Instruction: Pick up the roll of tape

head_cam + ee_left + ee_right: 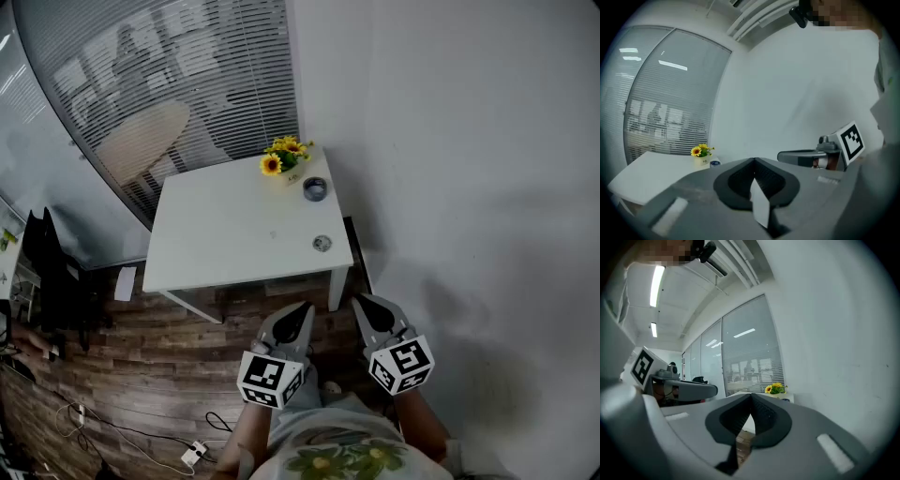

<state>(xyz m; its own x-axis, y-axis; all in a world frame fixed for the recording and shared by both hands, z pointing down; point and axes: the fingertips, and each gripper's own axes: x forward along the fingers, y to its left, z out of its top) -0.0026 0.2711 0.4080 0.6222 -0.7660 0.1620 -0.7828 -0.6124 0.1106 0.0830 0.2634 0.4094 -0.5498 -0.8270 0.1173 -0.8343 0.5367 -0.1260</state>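
The roll of tape [315, 188], a dark bluish ring, lies on the white table [216, 234] near its far right corner, beside a small pot of sunflowers [284, 157]. In the left gripper view the tape [715, 162] shows small and far off next to the flowers [701, 151]. Both grippers are held short of the table's near edge, well away from the tape. My left gripper [302, 308] is shut and empty, its tips meeting [753, 161]. Level with it on the right, my right gripper [361, 301] is also shut with nothing in it [751, 397].
A small round greyish object [322, 244] lies near the table's right front corner. A white wall [450, 141] runs along the right. Glass with blinds [159, 75] stands behind the table. Cables and a power strip [194, 454] lie on the wooden floor at lower left.
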